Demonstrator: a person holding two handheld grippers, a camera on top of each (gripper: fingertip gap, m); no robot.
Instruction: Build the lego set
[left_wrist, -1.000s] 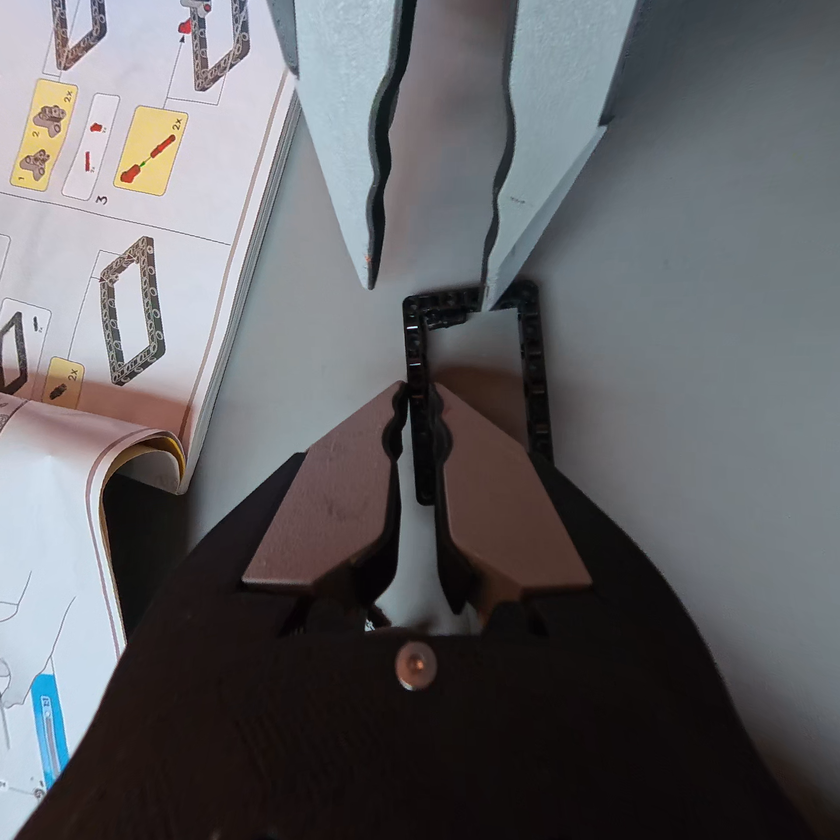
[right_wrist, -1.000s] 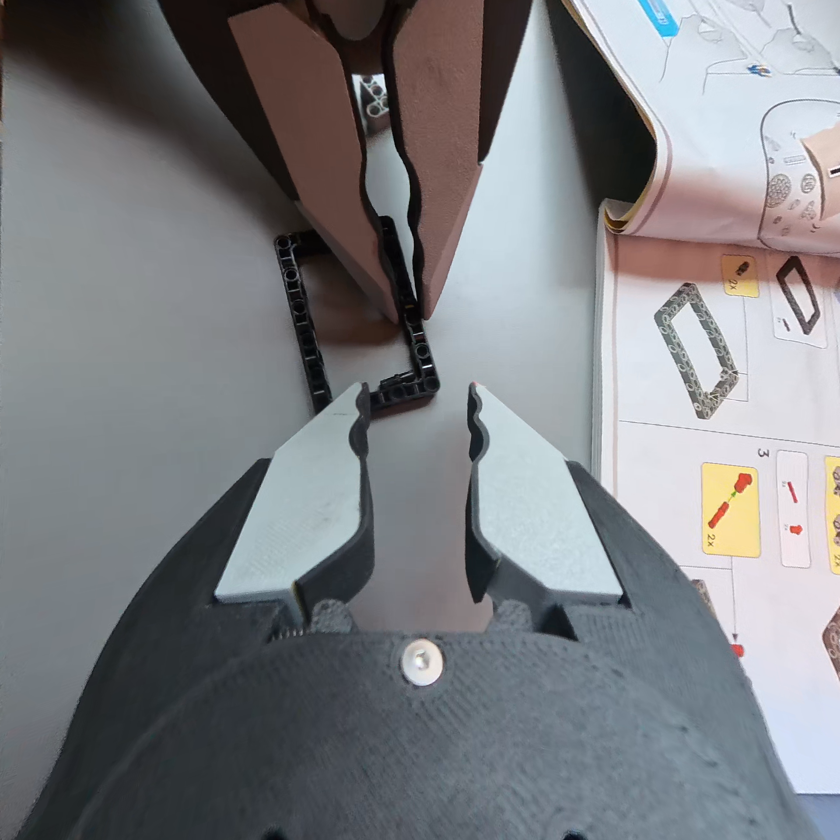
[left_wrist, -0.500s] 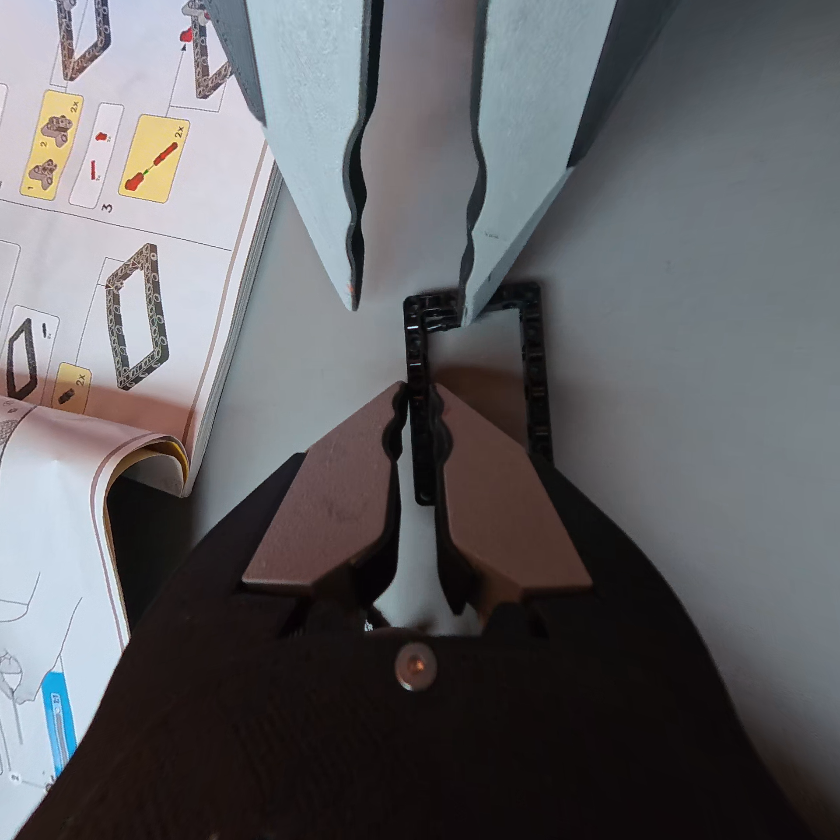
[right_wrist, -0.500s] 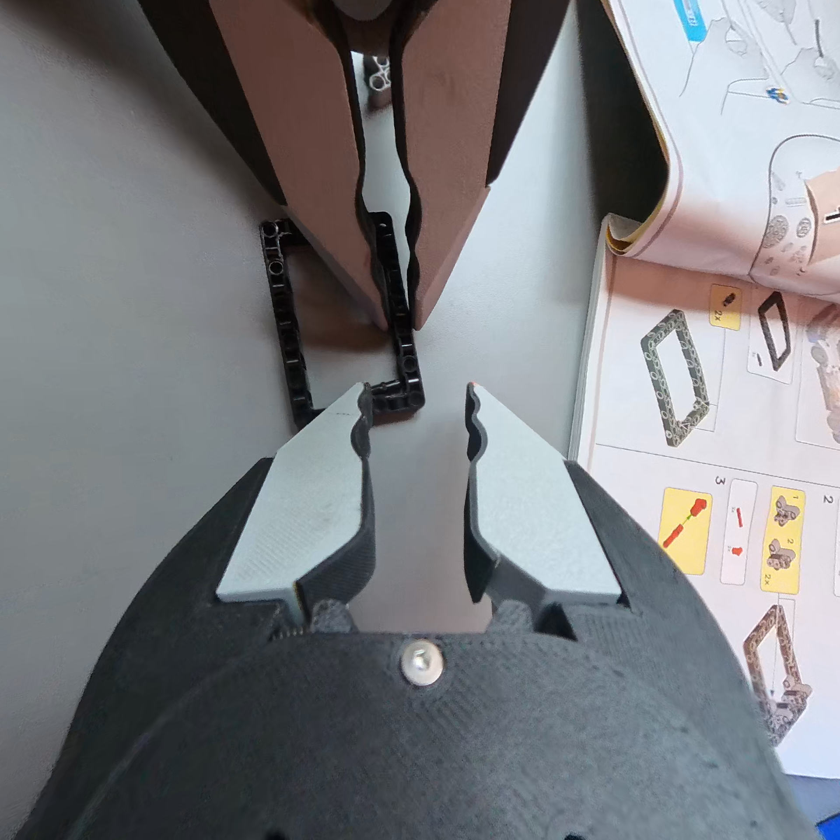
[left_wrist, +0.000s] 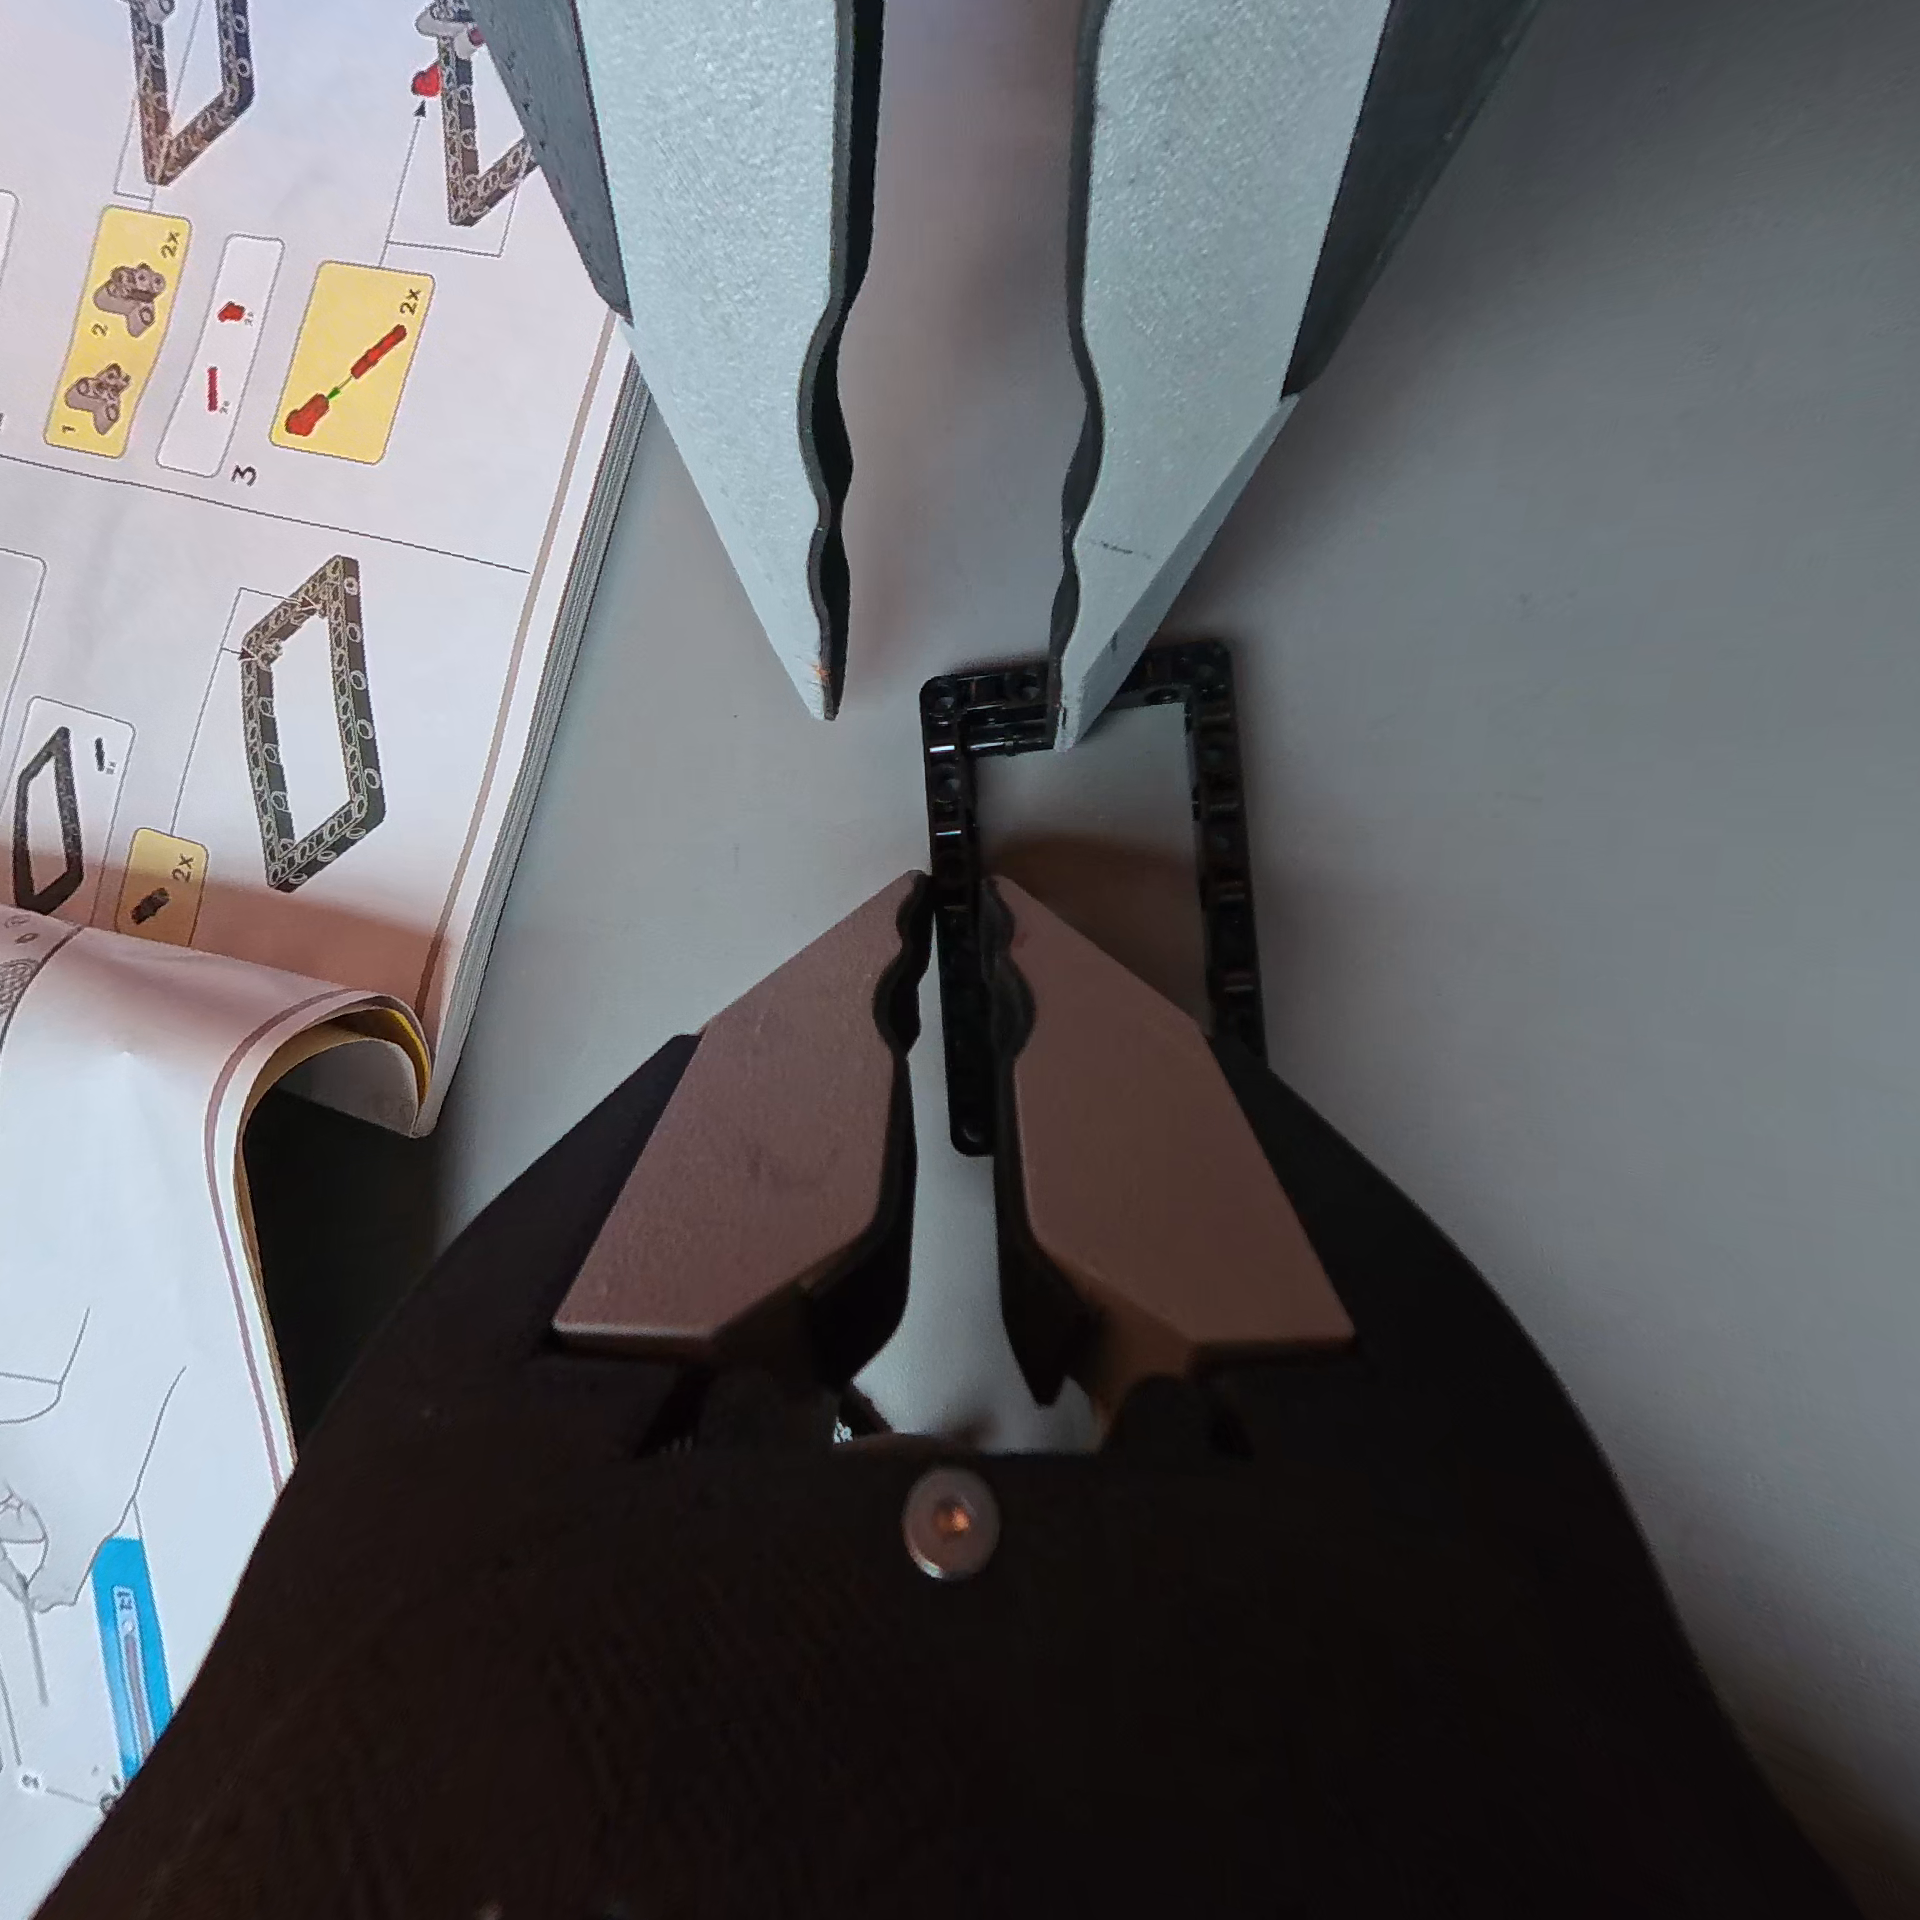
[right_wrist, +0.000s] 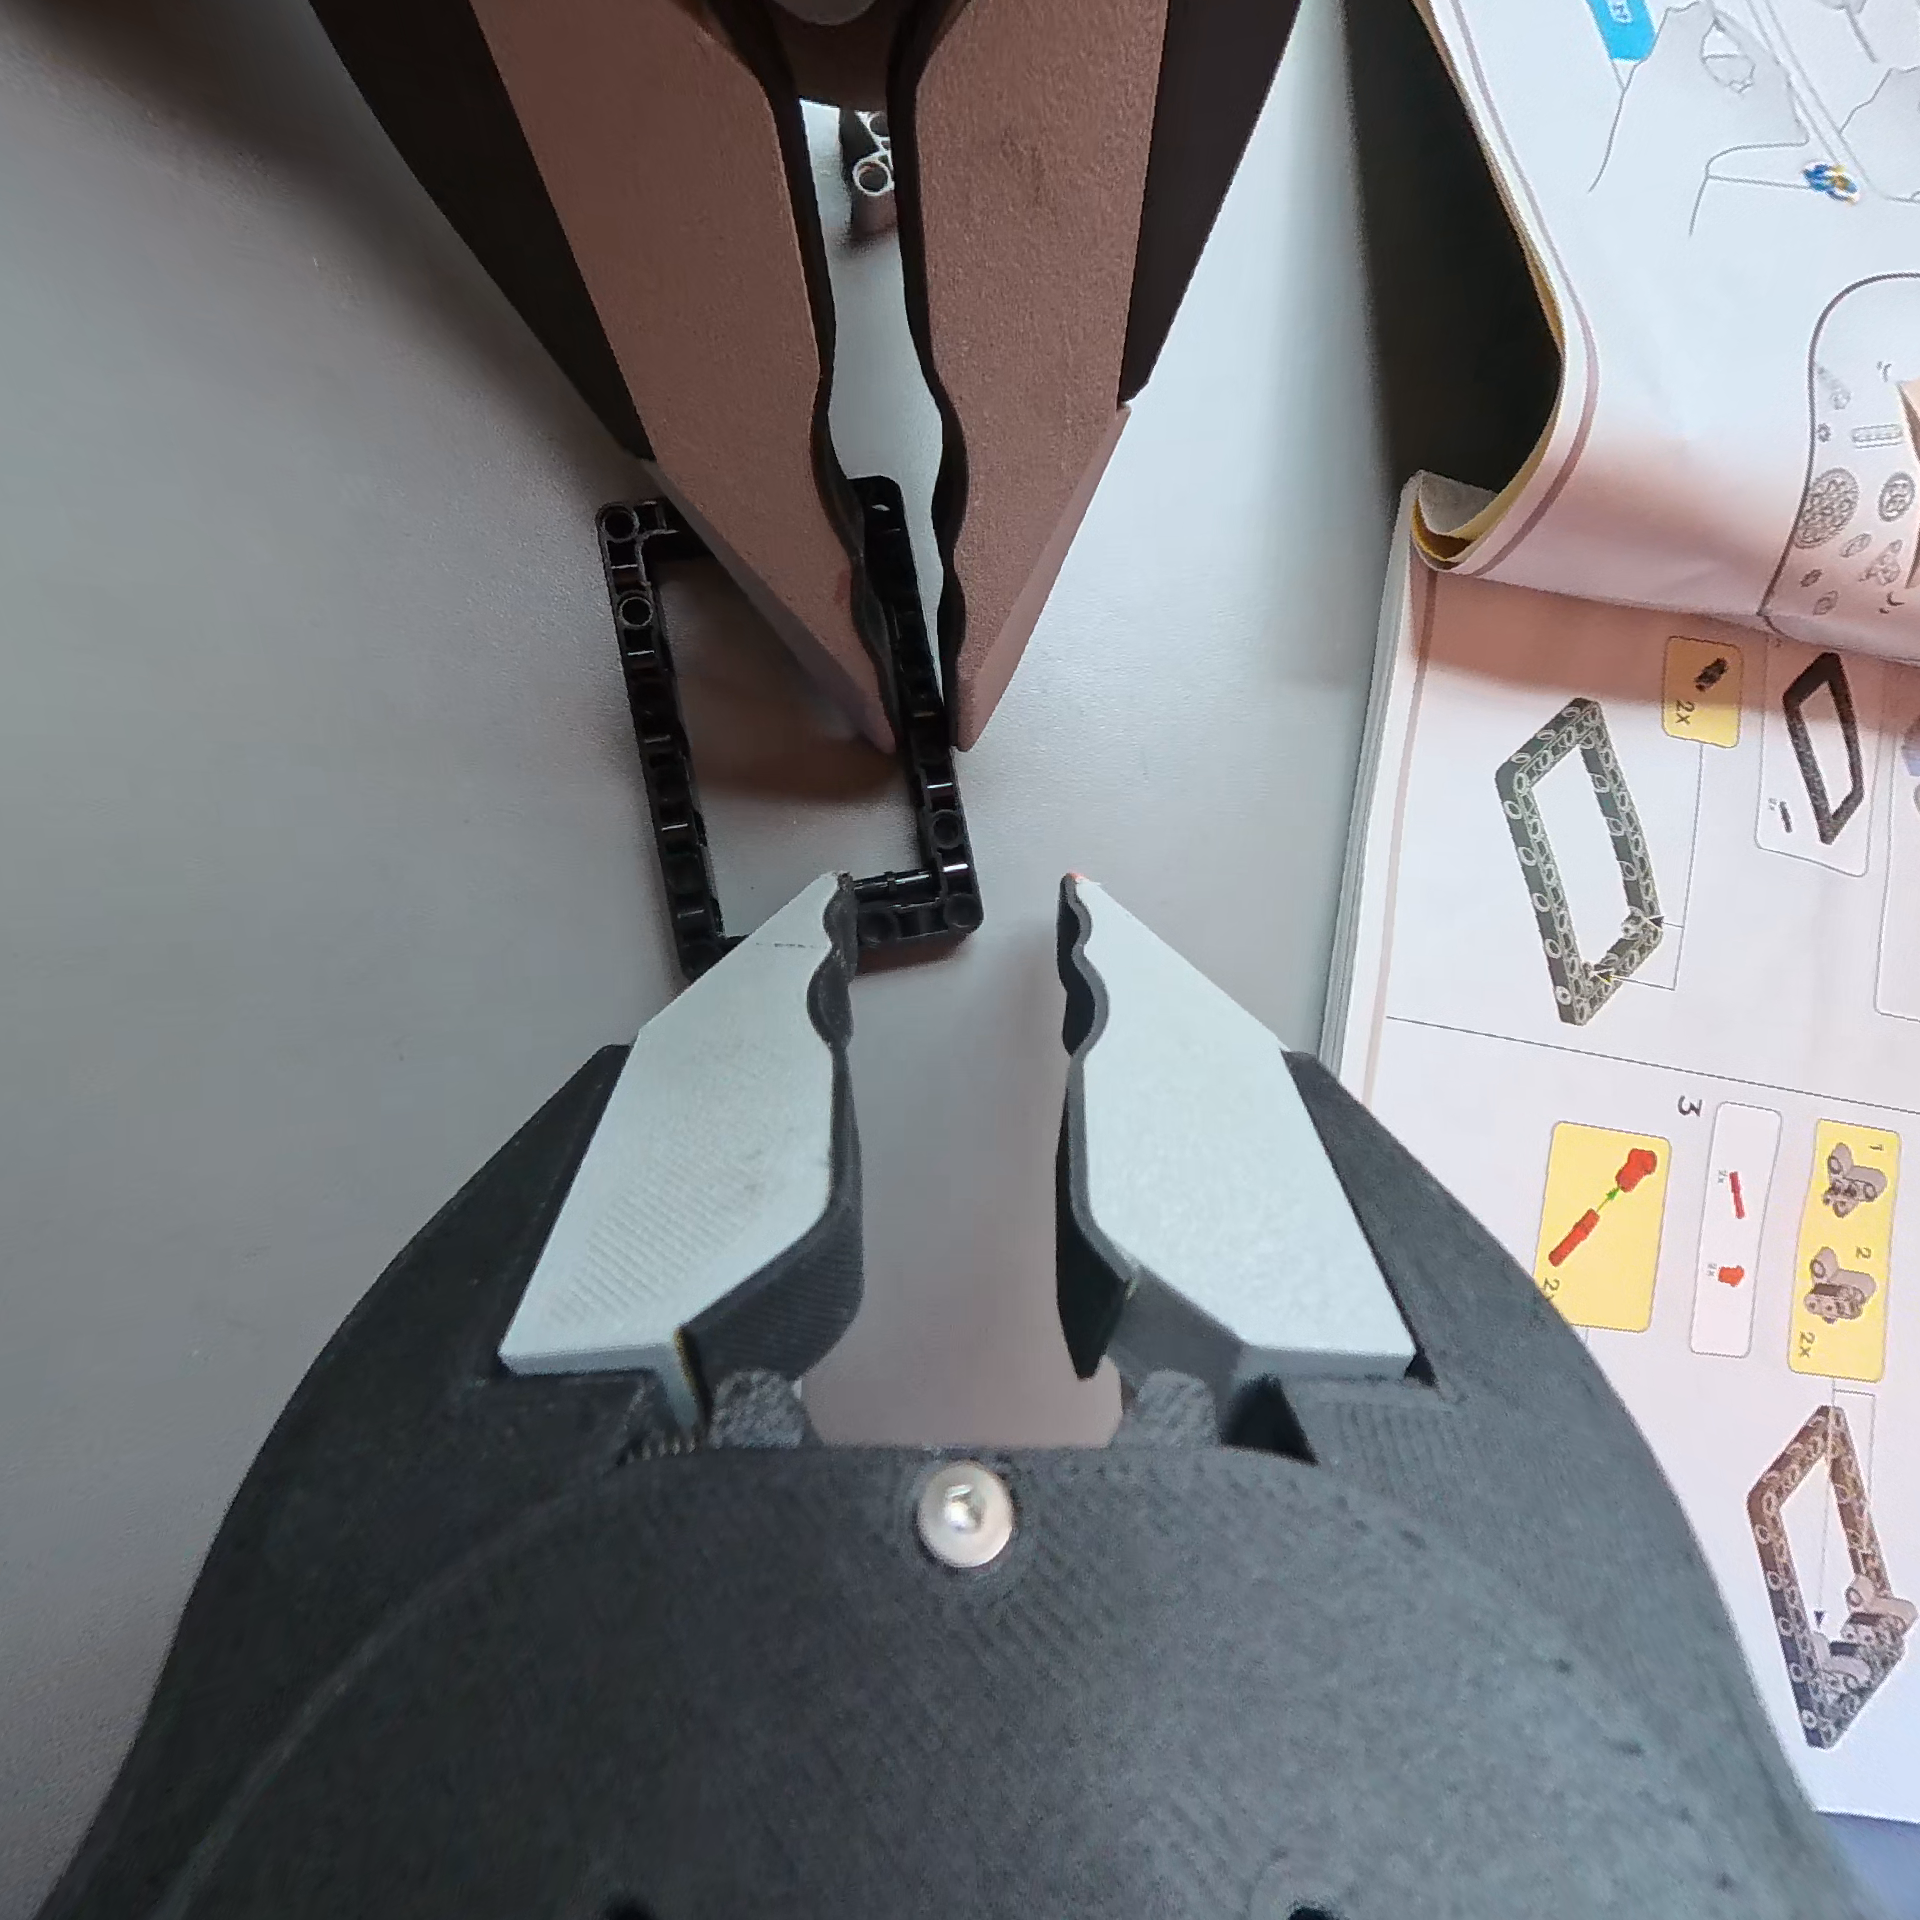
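A black rectangular lego frame (left_wrist: 1214, 831) lies flat on the grey table; it also shows in the right wrist view (right_wrist: 655, 727). My left gripper (left_wrist: 958, 883), with brown fingers, is shut on one long side of the frame; it shows opposite in the right wrist view (right_wrist: 920, 743). My right gripper (right_wrist: 956, 894), with grey fingers, is open and empty. It faces the left one, and its left fingertip (right_wrist: 821, 914) lies over the frame's short end. It also shows in the left wrist view (left_wrist: 940, 707).
An open instruction booklet (left_wrist: 260, 520) lies beside the grippers, left in the left wrist view and right in the right wrist view (right_wrist: 1662, 935), one page curled up. A small grey lego piece (right_wrist: 873, 177) lies behind the left gripper's fingers. My two grippers' fingertips are within a few centimetres of each other.
The right gripper shifted slightly sideways over the frame's short end and stayed open. The left gripper stays shut on the frame, which barely moved.
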